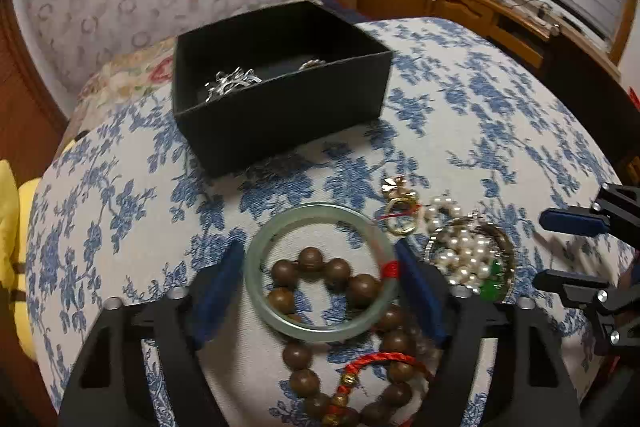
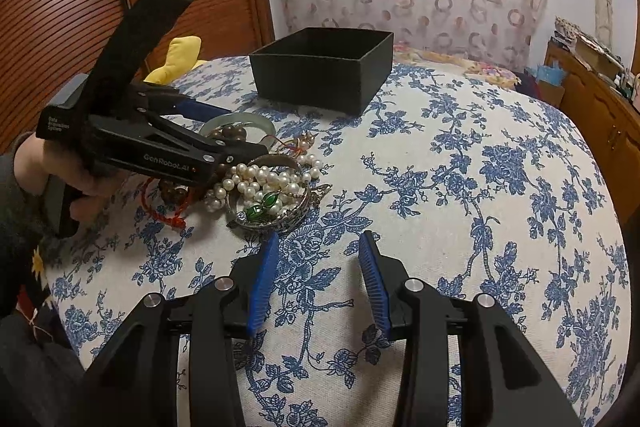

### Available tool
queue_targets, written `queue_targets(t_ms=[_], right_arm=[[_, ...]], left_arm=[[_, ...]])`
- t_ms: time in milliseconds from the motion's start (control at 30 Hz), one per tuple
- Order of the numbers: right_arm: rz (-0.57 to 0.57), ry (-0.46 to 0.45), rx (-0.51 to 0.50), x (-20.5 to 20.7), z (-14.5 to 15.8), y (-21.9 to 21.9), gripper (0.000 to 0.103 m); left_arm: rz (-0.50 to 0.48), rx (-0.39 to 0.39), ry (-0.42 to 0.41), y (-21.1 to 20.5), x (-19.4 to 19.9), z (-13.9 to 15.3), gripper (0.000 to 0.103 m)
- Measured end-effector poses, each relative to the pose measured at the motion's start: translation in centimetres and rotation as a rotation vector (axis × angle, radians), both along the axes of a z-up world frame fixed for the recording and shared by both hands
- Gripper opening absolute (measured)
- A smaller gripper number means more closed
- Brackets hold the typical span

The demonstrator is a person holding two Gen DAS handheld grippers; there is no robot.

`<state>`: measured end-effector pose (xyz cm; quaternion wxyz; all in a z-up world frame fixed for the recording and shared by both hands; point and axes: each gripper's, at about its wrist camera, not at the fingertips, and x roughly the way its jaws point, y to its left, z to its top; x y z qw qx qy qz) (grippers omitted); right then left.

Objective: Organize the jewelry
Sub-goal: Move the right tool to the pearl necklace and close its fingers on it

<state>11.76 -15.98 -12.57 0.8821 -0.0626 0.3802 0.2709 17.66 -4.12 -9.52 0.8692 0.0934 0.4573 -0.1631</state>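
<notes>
My left gripper (image 1: 320, 291) straddles the jade bangle (image 1: 320, 273), one blue pad at each side of its rim; the right pad sits at the red thread wrap, the left just beside the rim, and I cannot tell whether either pad presses yet. The bangle lies nearly flat on the floral cloth (image 1: 480, 115), its opening facing up, so it has no long axis to speak of; its near edge rests on the wooden bead bracelet (image 1: 344, 359), whose loop runs from inside the bangle back toward me, with a red cord bracelet (image 1: 380, 363) lying over it. My right gripper (image 2: 318, 283) hovers with fingers partly apart and nothing between them, above bare cloth, just short of the heap. To the right of the bangle lies a silver bangle (image 1: 504, 247) holding a tangle of pearls (image 1: 468, 255) and a green pendant (image 1: 494, 281), and beyond that a gold ring (image 1: 400, 215). Farther off stands the black box (image 1: 280, 115), open side up, one corner turned toward me, with silver jewelry (image 1: 232, 87) already inside. It sits well apart from the heap.
</notes>
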Motion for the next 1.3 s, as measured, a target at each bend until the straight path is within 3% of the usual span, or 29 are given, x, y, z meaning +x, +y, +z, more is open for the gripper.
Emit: queue_targets(t_ms=[767,1300], right_arm=[[0.133,-0.019,-0.039,0.8,1.3,4.0,0.044],[0.211,0.005,-0.098,3.7,1.3,6.7,0.044]], left_arm=[[0.094,-0.125,-0.170,4.2,-3.6,4.0,0.069],[0.116,-0.151,-0.174,5.5,-4.5,3.7,0.069]])
